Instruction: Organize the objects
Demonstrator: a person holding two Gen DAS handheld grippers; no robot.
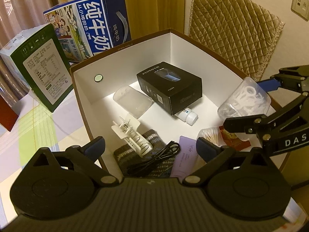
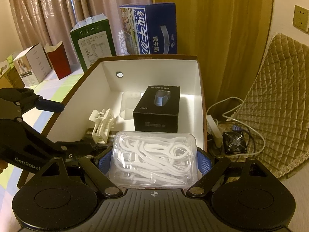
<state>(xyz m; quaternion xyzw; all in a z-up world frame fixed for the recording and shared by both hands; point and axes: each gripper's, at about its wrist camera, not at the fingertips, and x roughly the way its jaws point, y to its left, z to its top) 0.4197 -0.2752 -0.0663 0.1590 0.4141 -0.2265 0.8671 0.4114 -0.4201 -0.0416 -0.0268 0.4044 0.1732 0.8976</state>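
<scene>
Right gripper (image 2: 154,162) pinched the clear floss-pick container (image 2: 153,158) by its sides, held over the near edge of the open storage box (image 2: 150,58), presumably to set it down inside. Left gripper (image 1: 150,147) hung spread and empty above the knit cloth (image 1: 135,154) and black cable (image 1: 164,154). A small white bottle (image 1: 188,116) lay half hidden under the black shaver box (image 1: 170,89); box floor beneath the container was not visible.

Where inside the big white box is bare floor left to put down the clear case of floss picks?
Bare floor in the white box lies right of the black shaver box, toward the right wall, below the clear case held by the right gripper. The near end is crowded: white clip, knitted cloth, black cable, cotton swabs.
</scene>
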